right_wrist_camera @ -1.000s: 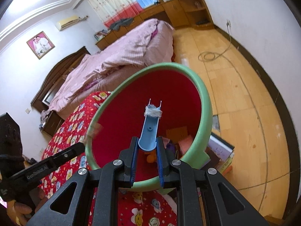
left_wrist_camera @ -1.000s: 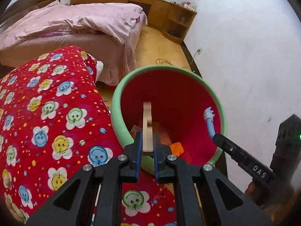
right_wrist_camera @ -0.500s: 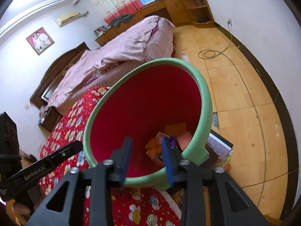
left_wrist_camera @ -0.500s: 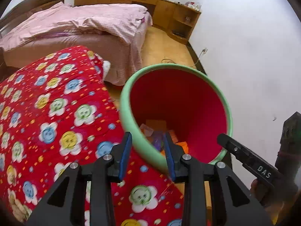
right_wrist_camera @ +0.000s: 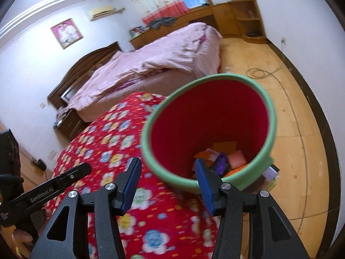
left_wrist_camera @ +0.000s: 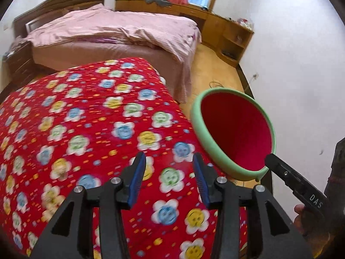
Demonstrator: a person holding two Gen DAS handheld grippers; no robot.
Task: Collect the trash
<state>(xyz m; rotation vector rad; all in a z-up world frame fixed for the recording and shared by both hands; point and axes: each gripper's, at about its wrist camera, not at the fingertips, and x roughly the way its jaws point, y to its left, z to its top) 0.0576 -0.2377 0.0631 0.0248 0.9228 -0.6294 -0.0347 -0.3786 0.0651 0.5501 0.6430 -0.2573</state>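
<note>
A round bin (left_wrist_camera: pixel 235 129) with a green rim and red inside stands at the corner of the red flowered quilt (left_wrist_camera: pixel 86 129). In the right wrist view the bin (right_wrist_camera: pixel 215 112) holds several pieces of trash (right_wrist_camera: pixel 224 157) at its bottom: orange, pink and purple scraps. My left gripper (left_wrist_camera: pixel 169 168) hangs over the quilt, left of the bin, its jaws opening with nothing between them. My right gripper (right_wrist_camera: pixel 167 172) hovers at the bin's near rim, jaws opening and empty. Each gripper shows at the edge of the other's view.
A bed with a pink cover (left_wrist_camera: pixel 120 30) lies beyond the quilt. Wooden cabinets (left_wrist_camera: pixel 226 34) line the far wall. A white wall (left_wrist_camera: pixel 301 64) runs along the right. A cable (right_wrist_camera: pixel 261 73) lies coiled on the wooden floor; books (right_wrist_camera: pixel 271 172) sit beside the bin.
Both grippers let go of their items, a wooden stick and a blue toothbrush, into the bin and opened. Both pulled back and left; the bin now sits farther right in the left view.
</note>
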